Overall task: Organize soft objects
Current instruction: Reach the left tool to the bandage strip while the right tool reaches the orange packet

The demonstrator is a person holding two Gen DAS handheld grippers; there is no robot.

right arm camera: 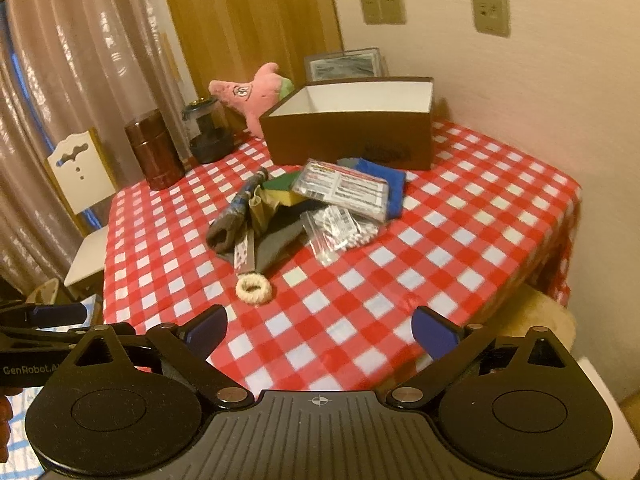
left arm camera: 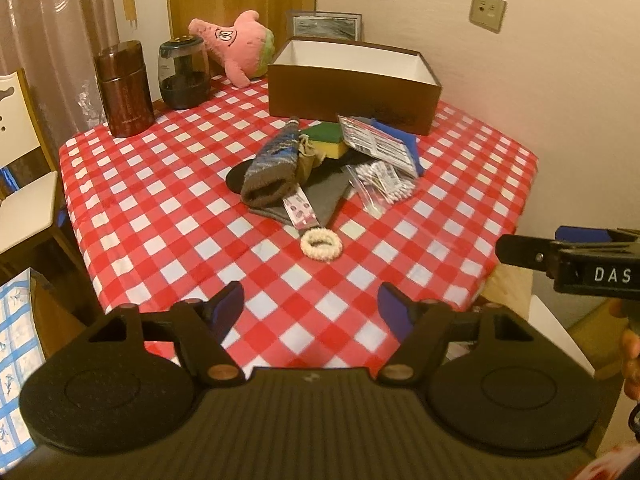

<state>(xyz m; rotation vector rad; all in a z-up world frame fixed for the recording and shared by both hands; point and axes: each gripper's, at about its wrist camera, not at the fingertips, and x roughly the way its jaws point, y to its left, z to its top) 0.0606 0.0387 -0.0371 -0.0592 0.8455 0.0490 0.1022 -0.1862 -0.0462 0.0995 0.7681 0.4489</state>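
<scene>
A pile of soft things lies mid-table: a brown and blue knit sock (left arm camera: 272,168) (right arm camera: 236,216), a green and yellow sponge (left arm camera: 326,140) (right arm camera: 286,188), a blue cloth (left arm camera: 400,140) (right arm camera: 384,186), a grey cloth (left arm camera: 324,196) (right arm camera: 276,244) and a cream hair scrunchie (left arm camera: 321,243) (right arm camera: 254,289). An open brown box (left arm camera: 352,96) (right arm camera: 348,140) stands behind them. A pink star plush (left arm camera: 236,46) (right arm camera: 256,94) leans at the back. My left gripper (left arm camera: 311,306) and right gripper (right arm camera: 320,330) are open and empty, above the table's near edge.
A red checkered tablecloth (left arm camera: 160,208) (right arm camera: 460,240) covers the table. A brown canister (left arm camera: 124,88) (right arm camera: 154,154) and a dark glass jar (left arm camera: 182,74) (right arm camera: 208,132) stand at the back left. Bagged cotton swabs (left arm camera: 380,184) (right arm camera: 340,234) and a printed packet (left arm camera: 376,144) (right arm camera: 344,190) lie in the pile. A white chair (left arm camera: 20,184) (right arm camera: 84,208) stands left.
</scene>
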